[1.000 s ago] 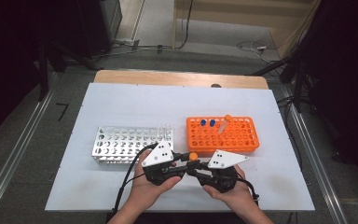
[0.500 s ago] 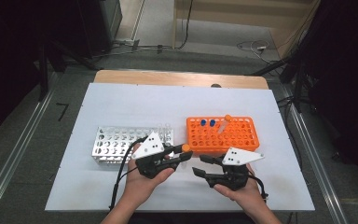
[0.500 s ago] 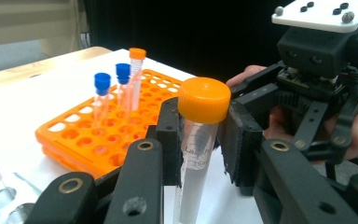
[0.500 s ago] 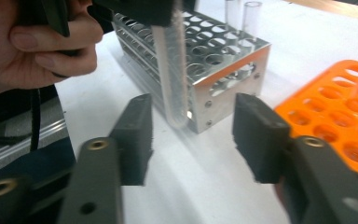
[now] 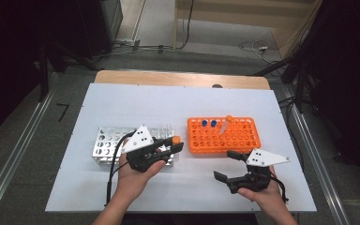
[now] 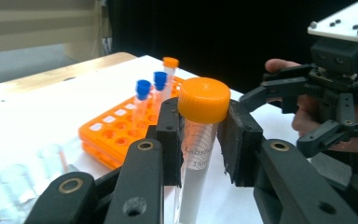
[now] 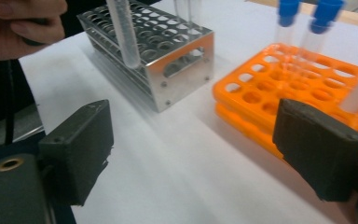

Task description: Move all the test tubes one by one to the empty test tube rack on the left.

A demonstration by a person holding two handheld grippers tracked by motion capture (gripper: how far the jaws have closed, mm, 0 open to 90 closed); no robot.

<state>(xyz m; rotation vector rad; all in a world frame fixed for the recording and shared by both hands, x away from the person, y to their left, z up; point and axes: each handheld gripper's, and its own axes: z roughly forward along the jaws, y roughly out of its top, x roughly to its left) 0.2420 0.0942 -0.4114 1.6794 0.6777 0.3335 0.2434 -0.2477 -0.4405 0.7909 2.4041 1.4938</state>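
Observation:
My left gripper (image 5: pixel 172 146) is shut on a clear tube with an orange cap (image 5: pixel 176 139), in front of the silver rack (image 5: pixel 104 143). In the left gripper view both pads press on the tube (image 6: pixel 198 140) just under its cap, and the tube stands upright. My right gripper (image 5: pixel 223 164) hovers in front of the orange rack (image 5: pixel 243 140). Its jaws have just been opening and stand wide with nothing between them (image 7: pixel 191 154). In the right gripper view the held tube (image 7: pixel 121 32) hangs over the silver rack (image 7: pixel 168 51).
The orange rack (image 6: pixel 116 130) holds two blue-capped tubes (image 5: pixel 208 123) and a tilted orange-capped tube (image 5: pixel 226 124). Several clear tubes (image 5: pixel 166 129) stand in the silver rack's far right end. Bare white tabletop (image 5: pixel 168 103) lies behind the racks.
The two grippers were together at the table's front middle. The right one has opened and drawn away to the right, and the left one has moved left with the tube.

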